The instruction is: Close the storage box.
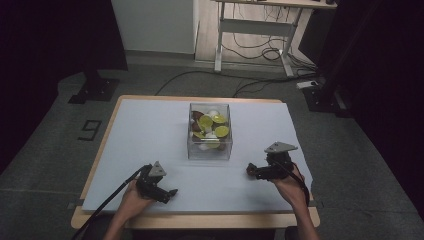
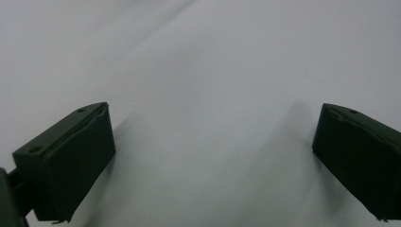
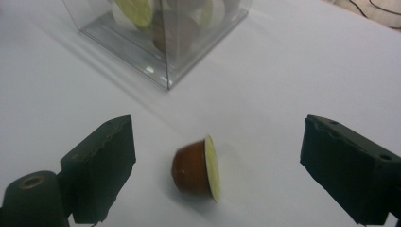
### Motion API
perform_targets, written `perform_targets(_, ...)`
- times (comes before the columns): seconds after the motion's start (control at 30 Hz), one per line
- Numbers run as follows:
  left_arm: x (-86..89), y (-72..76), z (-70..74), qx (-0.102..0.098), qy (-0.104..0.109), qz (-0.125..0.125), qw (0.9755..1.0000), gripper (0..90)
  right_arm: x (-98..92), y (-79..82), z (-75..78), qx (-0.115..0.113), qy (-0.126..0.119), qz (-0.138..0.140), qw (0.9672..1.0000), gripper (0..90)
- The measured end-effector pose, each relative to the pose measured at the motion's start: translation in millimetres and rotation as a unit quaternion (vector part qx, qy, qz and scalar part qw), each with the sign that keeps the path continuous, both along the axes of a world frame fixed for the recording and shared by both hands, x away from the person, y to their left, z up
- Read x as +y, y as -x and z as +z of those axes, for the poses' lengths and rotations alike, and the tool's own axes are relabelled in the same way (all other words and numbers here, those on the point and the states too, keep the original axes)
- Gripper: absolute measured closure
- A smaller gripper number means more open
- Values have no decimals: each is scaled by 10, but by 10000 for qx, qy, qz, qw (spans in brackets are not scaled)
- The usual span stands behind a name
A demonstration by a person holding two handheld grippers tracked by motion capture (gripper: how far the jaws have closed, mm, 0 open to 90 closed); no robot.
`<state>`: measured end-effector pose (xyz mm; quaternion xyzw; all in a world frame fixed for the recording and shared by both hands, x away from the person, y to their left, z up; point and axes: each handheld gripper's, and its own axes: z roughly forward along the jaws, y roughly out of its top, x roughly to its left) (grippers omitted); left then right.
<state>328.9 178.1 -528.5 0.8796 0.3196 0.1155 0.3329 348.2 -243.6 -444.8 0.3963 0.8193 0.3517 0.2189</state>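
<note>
A small brown capsule with a pale yellow lid (image 3: 195, 169) lies on its side on the white sheet. It sits between the wide-apart jaws of my right gripper (image 3: 217, 138), touching neither. Just beyond it stands a clear plastic box (image 3: 163, 45) holding several brown, white and yellow-lidded capsules. From above, the box (image 1: 210, 149) stands mid-table, with my right gripper (image 1: 250, 170) at its front right. My left gripper (image 1: 171, 192) rests near the front left, and its jaws (image 2: 213, 156) stand open over bare sheet.
The white sheet (image 1: 150, 130) covers most of the wooden table (image 1: 100, 150), whose edges show around it. A black cable (image 1: 107, 200) trails from the left gripper off the front edge. Beyond the table are dark stands, floor cables and a desk frame (image 1: 255, 27).
</note>
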Motion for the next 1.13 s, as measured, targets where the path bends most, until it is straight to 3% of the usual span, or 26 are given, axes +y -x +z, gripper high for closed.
perform_targets(0.57, 0, 1, 0, -4, 0, -2, 10000, 0, -261, 52, -388, 299, -22, -141, 9995, 44)
perform_targets(1.0, -1, 4, -2, -11, 7, 4, 10000, 0, -326, 53, -836, 875, 25, -173, 9960, 0)
perform_targets(1.13, -1, 3, -2, -7, 2, 3, 10000, 0, -328, 79, -871, 738, -36, -221, 9970, 0)
